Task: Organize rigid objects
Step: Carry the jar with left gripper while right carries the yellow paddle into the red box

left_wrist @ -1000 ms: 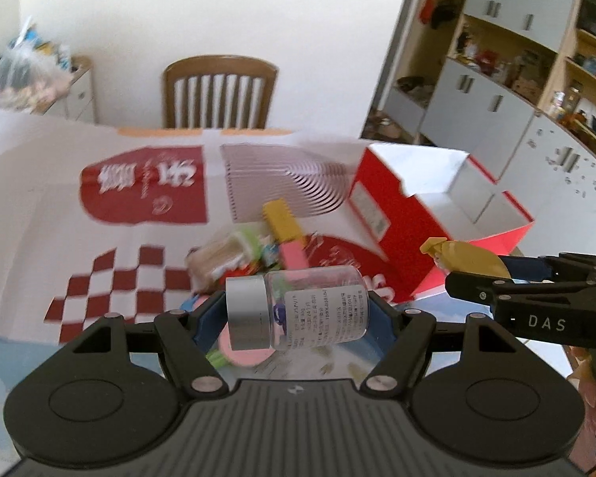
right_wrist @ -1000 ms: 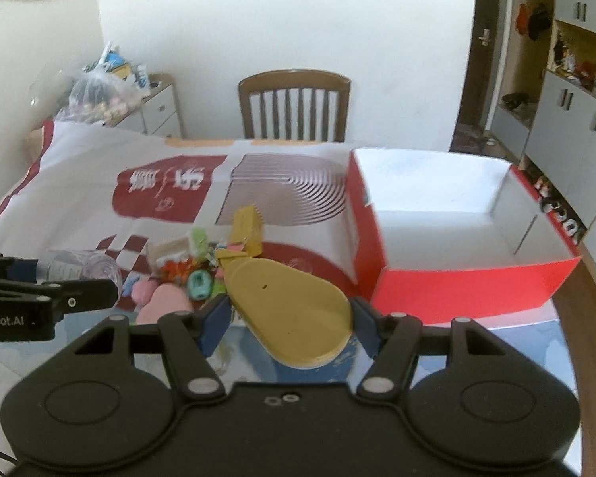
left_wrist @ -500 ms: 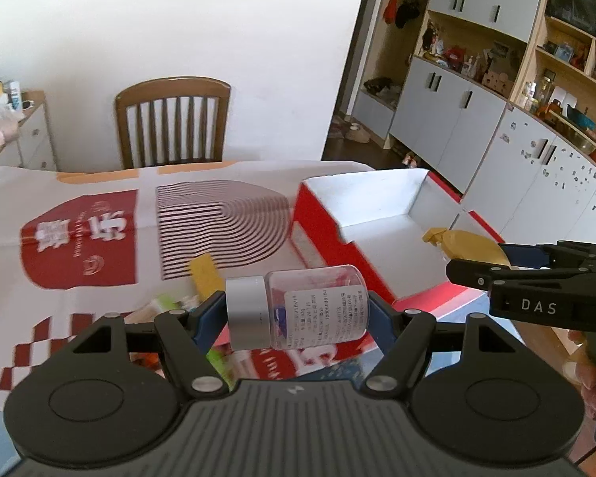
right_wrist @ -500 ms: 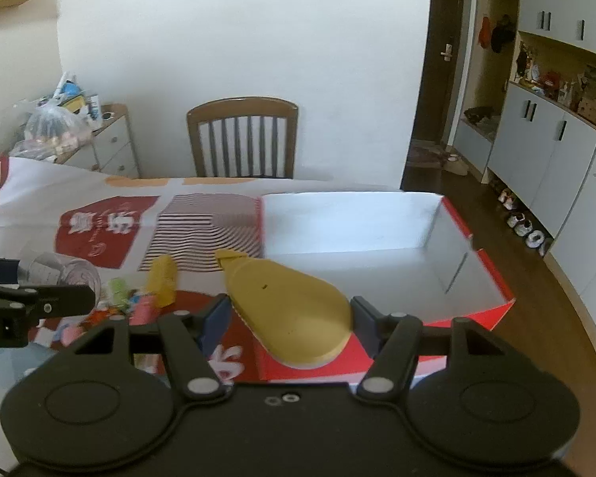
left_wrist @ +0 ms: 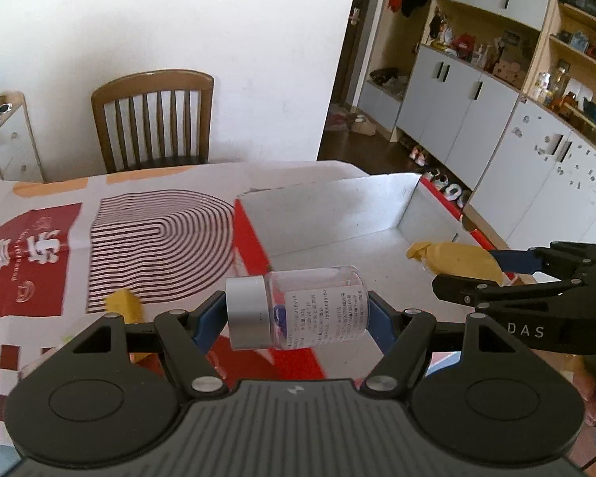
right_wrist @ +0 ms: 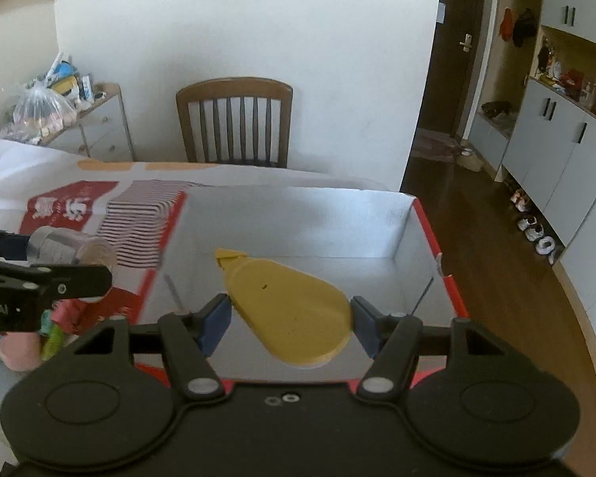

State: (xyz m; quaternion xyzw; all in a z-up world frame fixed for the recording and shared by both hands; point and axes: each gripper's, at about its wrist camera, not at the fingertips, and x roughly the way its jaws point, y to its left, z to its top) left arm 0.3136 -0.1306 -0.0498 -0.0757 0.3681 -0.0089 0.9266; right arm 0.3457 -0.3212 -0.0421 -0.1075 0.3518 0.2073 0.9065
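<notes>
Got a clear pill bottle point(left_wrist: 298, 310) clamped sideways in my left gripper point(left_wrist: 296, 320), hanging over the near-left edge of the red box point(left_wrist: 411, 198). Right gripper point(right_wrist: 290, 320) is pinching a flat yellow teardrop piece point(right_wrist: 288, 310) above the box floor. Bottle's long axis runs across my jaws, silver cap point(left_wrist: 246, 312) pointing left. Worry: let go too early and it probably clips the wall and rolls onto the tablecloth point(left_wrist: 163, 230).

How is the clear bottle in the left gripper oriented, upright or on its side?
On its side. The bottle lies crosswise in the left gripper, its silver cap pointing to the picture's left, with one blue pad at each end.
</notes>
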